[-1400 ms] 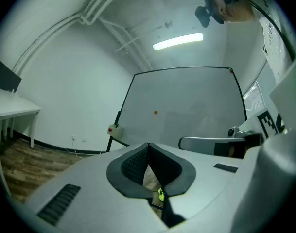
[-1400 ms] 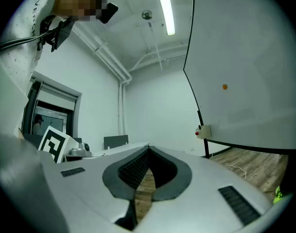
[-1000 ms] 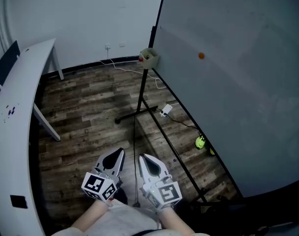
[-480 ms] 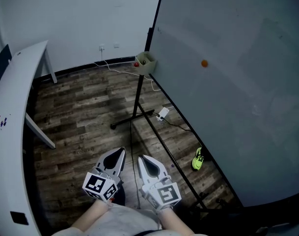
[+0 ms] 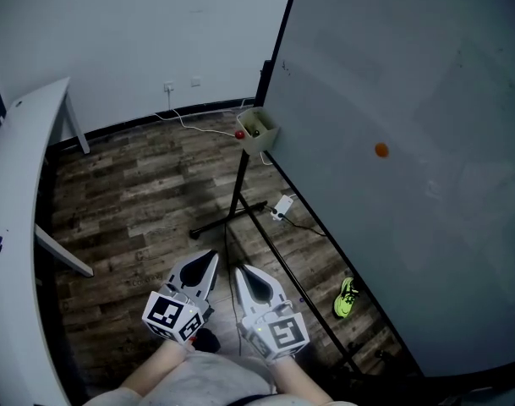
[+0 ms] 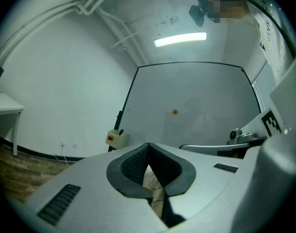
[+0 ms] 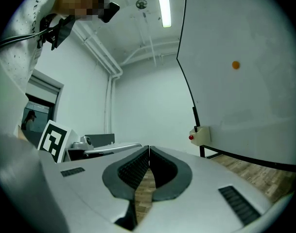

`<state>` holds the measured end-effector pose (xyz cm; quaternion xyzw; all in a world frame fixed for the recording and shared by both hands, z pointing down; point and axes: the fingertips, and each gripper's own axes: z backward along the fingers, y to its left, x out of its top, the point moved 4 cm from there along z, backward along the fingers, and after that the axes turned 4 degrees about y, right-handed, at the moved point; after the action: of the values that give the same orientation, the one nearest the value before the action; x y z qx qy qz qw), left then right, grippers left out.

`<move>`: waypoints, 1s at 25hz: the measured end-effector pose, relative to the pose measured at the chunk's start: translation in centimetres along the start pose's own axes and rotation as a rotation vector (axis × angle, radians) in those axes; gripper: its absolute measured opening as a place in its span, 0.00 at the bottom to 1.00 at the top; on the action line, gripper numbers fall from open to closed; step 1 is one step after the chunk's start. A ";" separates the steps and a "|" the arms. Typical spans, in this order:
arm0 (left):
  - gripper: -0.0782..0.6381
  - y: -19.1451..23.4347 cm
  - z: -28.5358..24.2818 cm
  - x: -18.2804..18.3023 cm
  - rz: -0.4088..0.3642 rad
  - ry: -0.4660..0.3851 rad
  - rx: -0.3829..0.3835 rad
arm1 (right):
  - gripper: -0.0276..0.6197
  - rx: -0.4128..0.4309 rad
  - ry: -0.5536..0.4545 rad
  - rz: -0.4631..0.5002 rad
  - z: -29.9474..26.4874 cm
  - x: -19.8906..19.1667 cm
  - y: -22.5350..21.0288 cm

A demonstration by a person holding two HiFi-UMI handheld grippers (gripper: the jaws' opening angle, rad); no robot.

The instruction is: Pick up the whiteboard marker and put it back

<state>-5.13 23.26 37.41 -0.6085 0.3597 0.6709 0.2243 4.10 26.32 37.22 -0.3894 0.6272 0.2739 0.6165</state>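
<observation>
- The whiteboard (image 5: 426, 100) is by far the biggest thing we see. It fills the right side of the head view and stands on a black stand (image 5: 238, 189).
- Under everything is dark wood-plank floor (image 5: 139, 193), with a pale wall behind.
- A white desk (image 5: 12, 210) curves down the left edge.
- The left gripper (image 5: 211, 256) and right gripper (image 5: 241, 271) sit low in the middle, side by side and close together. Both are held level and point ahead toward the foot of the stand, with their marker cubes nearest us.
- In each gripper's own view the tongs are pressed together at the tips. Only floor shows through the hollow behind the pads, so both are empty.
- A neon yellow-green thing (image 5: 347, 298) lies on the floor by the board's bottom rail. It looks like a shoe.
- A small beige box (image 5: 261, 134) hangs at the board's near lower corner, right where the stand pole comes up. It has a red knob (image 5: 239, 134) on its side.
- A white power strip (image 5: 282, 207) with its cable lies on the floor near the stand.
- The whiteboard marker (image 6: 121, 130) is in that beige box, well ahead of both grippers. We only get a short dark stub poking out the top, and it's too small to see a cap or label.
- An orange magnet (image 5: 381, 150) is stuck out on the board face, well apart from the box.
</observation>
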 end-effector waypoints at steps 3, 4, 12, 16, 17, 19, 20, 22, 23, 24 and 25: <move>0.13 2.9 -2.0 0.2 -0.001 0.008 -0.019 | 0.07 -0.020 0.011 -0.007 -3.3 0.2 -1.2; 0.13 3.8 -2.6 0.2 -0.001 0.010 -0.025 | 0.07 -0.026 0.013 -0.010 -4.3 0.2 -1.5; 0.13 9.9 -6.4 0.9 0.007 0.022 -0.057 | 0.07 -0.038 -0.009 0.000 -11.8 0.4 -3.1; 0.13 12.0 -6.6 0.5 0.025 0.025 -0.047 | 0.07 -0.037 0.011 -0.006 -13.7 -0.2 -3.0; 0.13 12.3 -6.7 0.3 0.029 0.026 -0.047 | 0.07 -0.035 0.014 -0.007 -14.0 -0.3 -3.0; 0.13 12.8 -7.0 -0.2 0.036 0.030 -0.047 | 0.07 -0.034 0.018 -0.006 -14.5 -0.6 -3.2; 0.13 12.9 -7.2 -0.3 0.040 0.032 -0.048 | 0.07 -0.033 0.021 -0.004 -14.7 -0.8 -3.3; 0.13 13.0 -7.4 -0.5 0.048 0.035 -0.050 | 0.07 -0.036 0.034 0.002 -14.9 -1.2 -3.5; 0.13 13.1 -7.5 -0.5 0.051 0.035 -0.049 | 0.07 -0.035 0.038 0.003 -15.0 -1.2 -3.6; 0.13 13.1 -7.6 -0.4 0.053 0.035 -0.048 | 0.07 -0.032 0.040 0.003 -15.2 -1.2 -3.6; 0.13 13.2 -7.6 -0.3 0.056 0.035 -0.047 | 0.07 -0.027 0.041 0.004 -15.3 -1.2 -3.6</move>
<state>-9.83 9.15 40.51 -0.6150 0.3646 0.6742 0.1850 -1.61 11.89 40.23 -0.4023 0.6367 0.2754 0.5975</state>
